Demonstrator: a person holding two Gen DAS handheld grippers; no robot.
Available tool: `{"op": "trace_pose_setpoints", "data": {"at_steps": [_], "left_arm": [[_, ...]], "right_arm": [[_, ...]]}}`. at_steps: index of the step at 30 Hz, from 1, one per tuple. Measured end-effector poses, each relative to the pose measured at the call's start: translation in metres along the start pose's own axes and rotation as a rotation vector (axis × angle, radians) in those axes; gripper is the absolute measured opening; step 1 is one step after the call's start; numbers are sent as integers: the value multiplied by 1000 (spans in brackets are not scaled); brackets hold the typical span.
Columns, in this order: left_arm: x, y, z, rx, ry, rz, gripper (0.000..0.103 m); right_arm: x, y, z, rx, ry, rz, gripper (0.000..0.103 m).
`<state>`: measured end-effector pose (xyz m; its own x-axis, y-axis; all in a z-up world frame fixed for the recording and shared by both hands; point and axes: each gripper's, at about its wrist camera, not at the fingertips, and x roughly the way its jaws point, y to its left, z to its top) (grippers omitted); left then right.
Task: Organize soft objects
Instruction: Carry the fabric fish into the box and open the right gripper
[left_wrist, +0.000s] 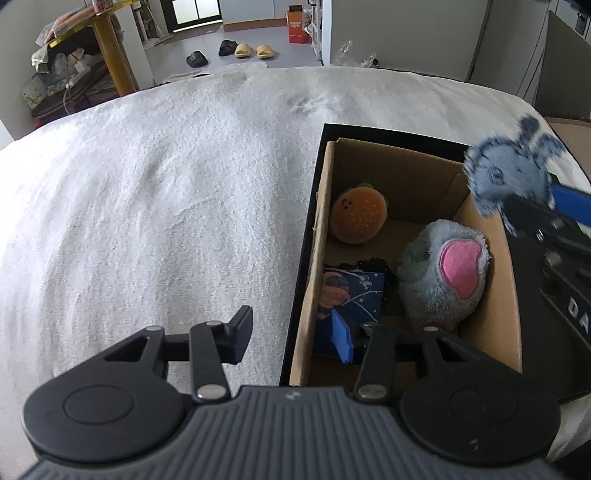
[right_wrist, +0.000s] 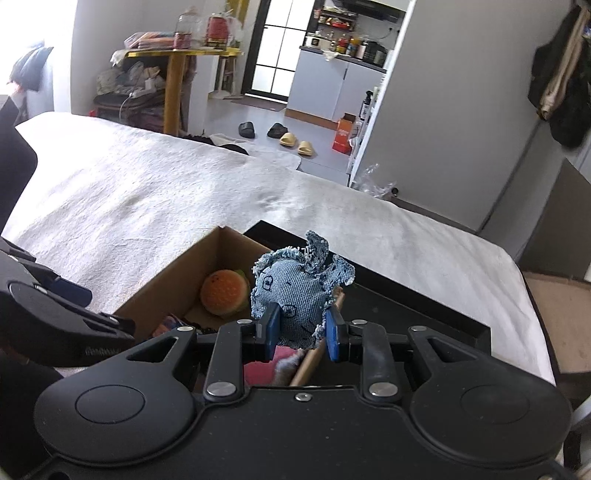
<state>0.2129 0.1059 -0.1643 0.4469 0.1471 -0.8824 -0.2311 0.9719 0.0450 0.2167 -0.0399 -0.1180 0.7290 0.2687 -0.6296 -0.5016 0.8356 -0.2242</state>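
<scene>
The denim plush toy (right_wrist: 295, 295), a small blue stuffed figure with frayed edges and stitched face marks, sits pinched between the two blue pads (right_wrist: 272, 325) of the right gripper (right_wrist: 301, 330), its lower half clamped and its floppy ears sticking up above the fingertips. Seen from the left wrist, the same toy (left_wrist: 509, 175) hangs in the air above the far right corner of the cardboard box (left_wrist: 321, 236), clear of the box walls, with the right gripper (left_wrist: 532, 206) reaching in from the right.

Inside the box lie a hamburger plush (left_wrist: 358, 216) against the left wall toward the far end, a fluffy grey-blue plush with a pink patch (left_wrist: 443, 273) on the right side, and a dark blue printed fabric item (left_wrist: 351, 295) at the near left, with something black and lacy just behind it. The hamburger plush (right_wrist: 224, 291) also shows in the right wrist view, just left of the held toy.

The left gripper (left_wrist: 291, 338) is spread wide with nothing between its fingers; it straddles the box's near left wall, one finger over the white bedspread (left_wrist: 147, 192), the other inside the box over the blue fabric item.

The box sits in a black tray or lid (left_wrist: 388, 134) on the bed.
</scene>
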Motion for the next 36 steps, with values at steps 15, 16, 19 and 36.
{"op": "trace_pose_setpoints", "data": {"at_steps": [15,16,19,36], "left_arm": [[11,3,0,-5,46,-50,9],[9,3,0,-9,41,-52,9],[7,3,0,-8,33,-49,9],[-10,-17,-2,74,-20,69,13]], "right_arm": [[10,14,6,-16,-7,-15,50],[9,15,5,-20,-2,-15,50],[6,17,0,-33,7,-23,50],[-4,-23,-31,54,46,-68,52]]}}
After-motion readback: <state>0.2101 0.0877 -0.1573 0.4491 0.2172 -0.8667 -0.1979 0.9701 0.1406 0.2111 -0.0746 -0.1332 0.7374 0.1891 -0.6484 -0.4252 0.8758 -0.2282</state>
